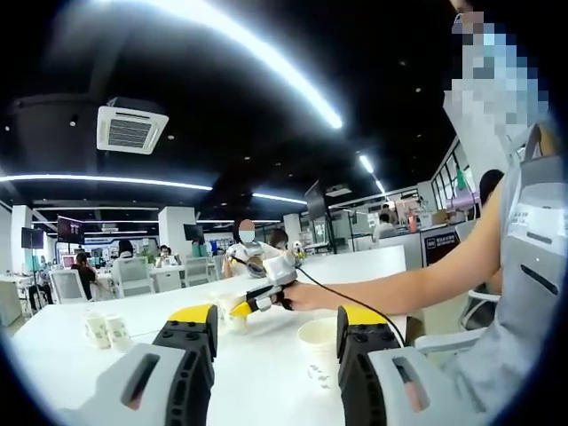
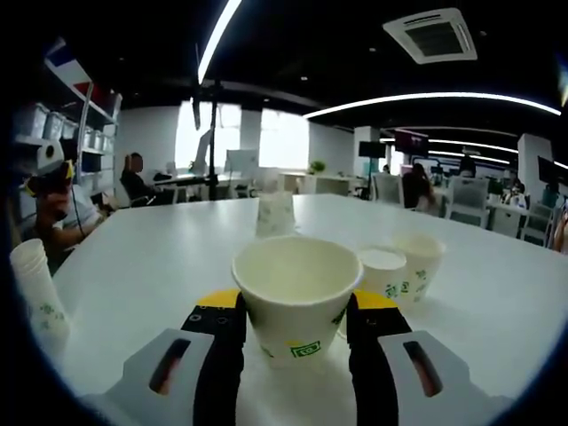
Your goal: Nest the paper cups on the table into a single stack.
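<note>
Bright ceiling strips [image 1: 266,62]; edges seemingly warped.

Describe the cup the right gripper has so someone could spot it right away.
On the white table, look nearest the right gripper view's camera, between the right gripper's yellow-tipped jaws. The held cup stands upright and open there. Unlike the two cups behind it, it is clamped and shows a green logo near its base.

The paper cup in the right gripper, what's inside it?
The white paper cup held in the right gripper looks empty: its upper inner wall is bare. Its bottom is hidden below the near rim, so a nested cup there cannot be excluded.
</note>
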The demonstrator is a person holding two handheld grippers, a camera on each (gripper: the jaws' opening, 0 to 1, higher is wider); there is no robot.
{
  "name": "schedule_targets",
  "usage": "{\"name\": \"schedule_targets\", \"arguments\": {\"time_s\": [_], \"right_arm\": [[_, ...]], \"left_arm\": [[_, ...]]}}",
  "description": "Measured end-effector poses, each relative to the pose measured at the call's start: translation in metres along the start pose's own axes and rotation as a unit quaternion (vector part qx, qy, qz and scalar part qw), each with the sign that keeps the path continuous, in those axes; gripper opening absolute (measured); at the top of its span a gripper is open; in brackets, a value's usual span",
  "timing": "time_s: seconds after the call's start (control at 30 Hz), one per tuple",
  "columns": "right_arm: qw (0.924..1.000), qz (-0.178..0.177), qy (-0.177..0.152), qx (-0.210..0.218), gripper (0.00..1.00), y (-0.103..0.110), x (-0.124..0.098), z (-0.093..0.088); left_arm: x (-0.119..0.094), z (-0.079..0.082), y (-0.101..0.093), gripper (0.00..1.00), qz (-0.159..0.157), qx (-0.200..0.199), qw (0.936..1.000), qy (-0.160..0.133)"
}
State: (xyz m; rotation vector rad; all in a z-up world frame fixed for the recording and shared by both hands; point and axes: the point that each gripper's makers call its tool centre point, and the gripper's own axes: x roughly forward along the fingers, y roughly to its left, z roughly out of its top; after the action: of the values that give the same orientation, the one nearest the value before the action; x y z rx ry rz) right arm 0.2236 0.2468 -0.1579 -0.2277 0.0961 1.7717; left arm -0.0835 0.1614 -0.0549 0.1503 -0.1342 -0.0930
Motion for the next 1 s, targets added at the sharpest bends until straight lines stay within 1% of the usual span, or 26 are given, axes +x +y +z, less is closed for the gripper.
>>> {"name": "schedule_targets", "arguments": {"time_s": [0.17, 0.3, 0.57, 0.73, 0.87, 0.97, 1.0], "right_arm": [[1.0, 0.001, 0.001, -0.004, 0.48, -0.002, 0.0, 0.003], [1.0, 0.001, -0.002, -0.006, 0.48, 0.001, -0.003, 0.007], [1.0, 0.003, 0.002, -0.008, 0.48, 0.003, -0.006, 0.005], [1.0, 0.002, 0.001, -0.005, 0.47, -0.004, -0.007, 0.007], [1.0, 0.006, 0.0, 0.0, 0.47, 0.003, -0.009, 0.008], [1.0, 0.008, -0.002, -0.001, 0.47, 0.008, -0.009, 0.014], [1.0, 0.009, -0.002, -0.002, 0.47, 0.012, -0.011, 0.015]], "left_arm": [[0.0, 0.0, 0.0, 0.58, -0.001, 0.001, 1.0, 0.0], [0.0, 0.0, 0.0, 0.58, -0.001, 0.0, 1.0, 0.0], [0.001, -0.001, 0.0, 0.57, -0.002, 0.0, 1.0, 0.0], [0.002, -0.001, -0.002, 0.57, -0.005, 0.001, 1.0, 0.0], [0.001, 0.001, -0.001, 0.57, -0.004, 0.001, 1.0, -0.003], [0.001, 0.0, -0.001, 0.57, -0.003, 0.001, 1.0, -0.002], [0.002, 0.0, -0.001, 0.57, -0.003, 0.001, 1.0, -0.002]]}}
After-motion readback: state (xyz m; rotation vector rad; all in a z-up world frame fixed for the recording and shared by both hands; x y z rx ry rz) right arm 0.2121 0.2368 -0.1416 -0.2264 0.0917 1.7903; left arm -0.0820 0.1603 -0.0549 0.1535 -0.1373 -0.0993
